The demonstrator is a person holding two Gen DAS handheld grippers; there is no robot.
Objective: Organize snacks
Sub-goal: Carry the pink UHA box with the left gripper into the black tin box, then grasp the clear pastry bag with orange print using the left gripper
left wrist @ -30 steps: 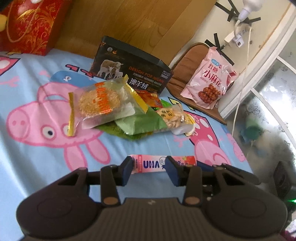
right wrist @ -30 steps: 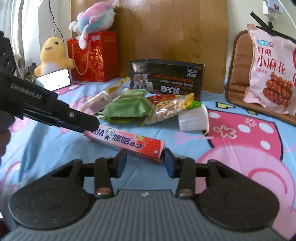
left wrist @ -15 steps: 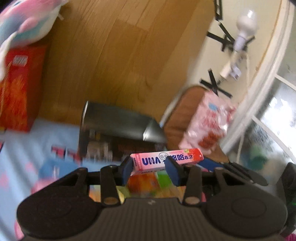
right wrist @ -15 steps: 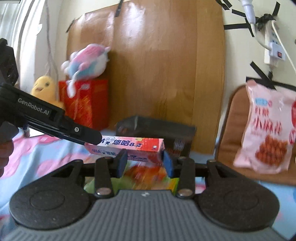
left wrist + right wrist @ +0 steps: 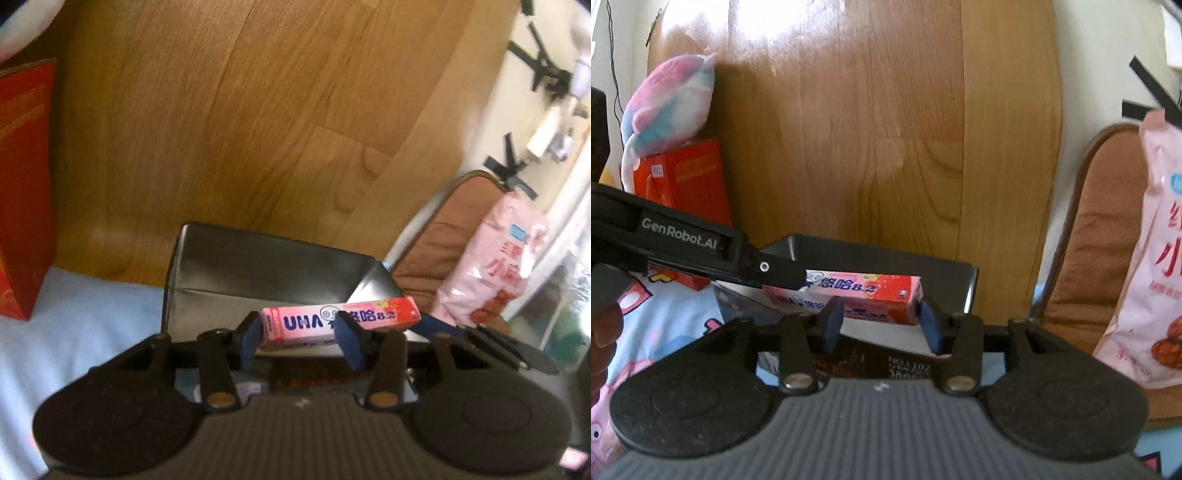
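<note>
A pastel plush toy [image 5: 670,101] sits atop a red gift box [image 5: 689,181] against the wooden headboard [image 5: 886,129].

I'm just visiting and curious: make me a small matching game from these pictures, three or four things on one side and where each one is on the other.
Things:
1. candy box
2. black box
3. plush toy
4. pink bag

Places:
a. on the red box
b. leaning on the brown cushion
c. held over the black box
d. open, before the wooden board

Pairs: 1-c, 2-d, 3-a, 4-b
</note>
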